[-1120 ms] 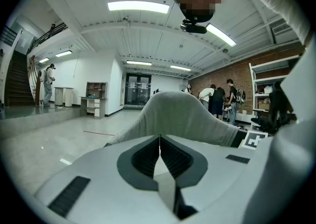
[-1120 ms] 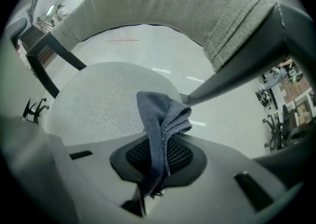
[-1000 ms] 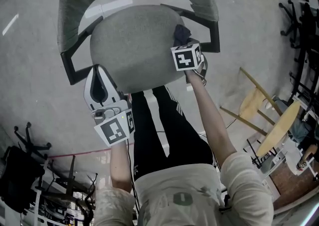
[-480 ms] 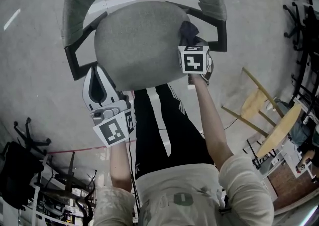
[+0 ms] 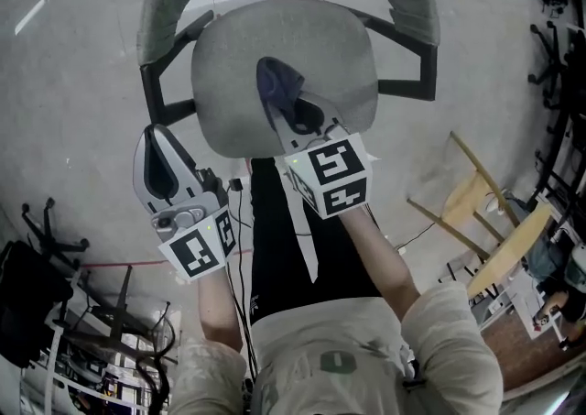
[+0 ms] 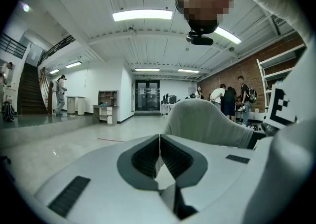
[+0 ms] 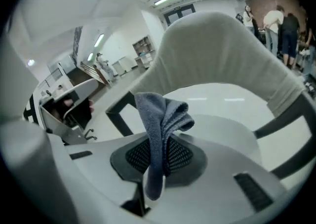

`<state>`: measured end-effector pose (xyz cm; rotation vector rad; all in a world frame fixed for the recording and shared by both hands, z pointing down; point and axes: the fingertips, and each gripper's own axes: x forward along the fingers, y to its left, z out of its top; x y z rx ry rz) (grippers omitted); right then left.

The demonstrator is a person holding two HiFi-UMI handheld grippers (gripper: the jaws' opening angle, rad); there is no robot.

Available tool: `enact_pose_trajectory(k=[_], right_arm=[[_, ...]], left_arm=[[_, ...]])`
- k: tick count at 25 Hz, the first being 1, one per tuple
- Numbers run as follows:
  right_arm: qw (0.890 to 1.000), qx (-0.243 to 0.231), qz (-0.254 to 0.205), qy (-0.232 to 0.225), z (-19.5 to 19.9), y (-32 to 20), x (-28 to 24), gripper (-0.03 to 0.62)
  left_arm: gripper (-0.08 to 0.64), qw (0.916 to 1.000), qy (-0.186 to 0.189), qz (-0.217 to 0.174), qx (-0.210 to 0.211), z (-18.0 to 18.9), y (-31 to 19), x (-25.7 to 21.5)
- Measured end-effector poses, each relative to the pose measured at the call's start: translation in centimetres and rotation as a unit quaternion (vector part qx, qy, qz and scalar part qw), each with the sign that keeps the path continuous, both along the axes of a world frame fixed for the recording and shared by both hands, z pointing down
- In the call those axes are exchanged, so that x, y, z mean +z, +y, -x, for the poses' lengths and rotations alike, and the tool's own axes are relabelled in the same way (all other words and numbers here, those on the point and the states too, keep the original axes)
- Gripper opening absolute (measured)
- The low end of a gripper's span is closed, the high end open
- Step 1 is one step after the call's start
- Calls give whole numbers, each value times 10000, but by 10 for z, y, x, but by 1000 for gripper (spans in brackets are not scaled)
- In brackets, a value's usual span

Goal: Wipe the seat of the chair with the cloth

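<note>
As the cloth (image 5: 275, 85) sits now, it is pinched in the right gripper (image 5: 291, 115) over the middle of the seat (image 5: 229, 56).
- Cloth: blue-grey, nappy, folded over on itself. In the right gripper view a bunched lobe stands beyond the jaws and a short tail hangs out on the near side.
- Contact with the seat: cannot tell from either view. The head view only shows the cloth lying within the seat outline.
- Right gripper: jaws closed on the cloth's folded middle, ribbed pads on both sides of it.
- Left gripper (image 6: 159, 156): jaws pressed together with nothing between them, held off the seat's front left edge, near the black armrest (image 5: 160, 97) and apart from it.
- Chair (image 5: 403, 1): grey upholstered seat, white shell behind it, grey-green backrest, standing on a bare pale floor (image 5: 64, 83).

Handling estimate: the cloth looks light, soft and limp, with no stiffness of its own. On a fabric seat it will likely drag and roll up rather than slide. The present hold on the fold seems secure. A grip nearer one edge would leave more free cloth to lie flat under the jaws. Main risk is the bunch wiping only a narrow track.
</note>
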<state>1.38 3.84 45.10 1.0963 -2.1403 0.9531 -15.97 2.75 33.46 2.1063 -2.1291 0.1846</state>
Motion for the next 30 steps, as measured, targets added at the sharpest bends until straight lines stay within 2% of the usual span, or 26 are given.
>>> enact_pose_trajectory(k=[4, 8, 11, 14, 18, 23, 30], right_arm=[[9928, -386, 566, -979, 78, 38, 19, 49], [9813, -899, 1082, -1314, 136, 76, 59, 49], [9697, -833, 1694, -1550, 160, 101, 93, 49], [9685, -780, 1936, -1360, 167, 114, 123, 49], [9709, -1040, 1957, -910, 165, 124, 144, 49], [9751, -1053, 1876, -542, 153, 121, 153, 49], [9775, -905, 1856, -428, 125, 117, 154, 49]], left_arm=[[20, 9997, -66, 55, -214, 21, 10, 3], [20, 9992, -72, 150, -353, 37, 19, 14], [20, 9987, -25, 209, -466, 43, 28, 21], [20, 9983, 61, 230, -530, 44, 31, 25], [20, 9985, 102, 167, -507, 38, 30, 24], [20, 9985, 162, 156, -498, 37, 31, 26], [20, 9994, 194, 176, -215, 20, 25, 23]])
